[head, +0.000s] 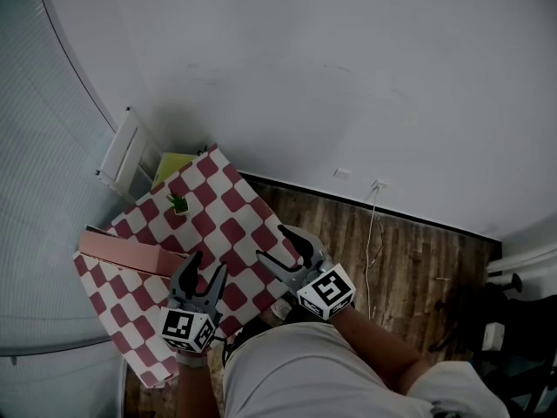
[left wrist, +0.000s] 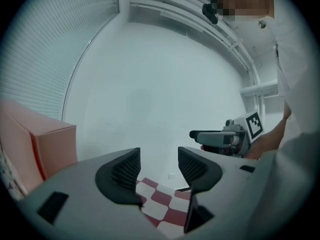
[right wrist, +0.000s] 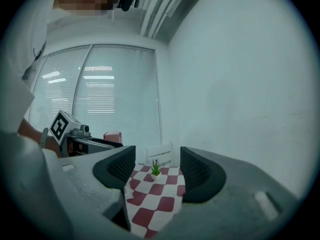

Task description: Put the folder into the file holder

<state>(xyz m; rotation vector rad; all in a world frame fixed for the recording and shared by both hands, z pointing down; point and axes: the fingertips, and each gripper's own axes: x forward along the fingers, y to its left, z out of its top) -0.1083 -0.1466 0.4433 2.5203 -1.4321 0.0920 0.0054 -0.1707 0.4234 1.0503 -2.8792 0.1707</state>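
Head view: a worktop [head: 237,200] under a red-and-white checked cloth is seen at lower left, with wood floor [head: 409,259] at 3 o'clock of it. A white file holder [head: 124,153] is set at the far corner, around 10 o'clock. A flat yellow-green folder [head: 171,165] lies just beside the holder on its 3 o'clock side, outside it and touched by neither tongs. A small potted plant [head: 178,203] is stood near the folder, toward 6 o'clock. A long pink box [head: 130,252] is laid along the 9 o'clock edge. The left gripper [head: 210,262] is held over the near part of the cloth, just beside the box end, with its tongs spread. The right gripper [head: 270,241] is held over the near right edge, tongs likewise spread, well apart from the folder.

Left gripper view: the tongs are seen parted by a clear gap with nothing between them. Only checked cloth and bare wall are shown in the gap. The pink box is seen at 9 o'clock, the right gripper at 3 o'clock.

Right gripper view: the tongs are seen apart and empty. The plant and the file holder are framed far off in the gap, untouched. The left gripper and the pink box are seen at 9 o'clock.
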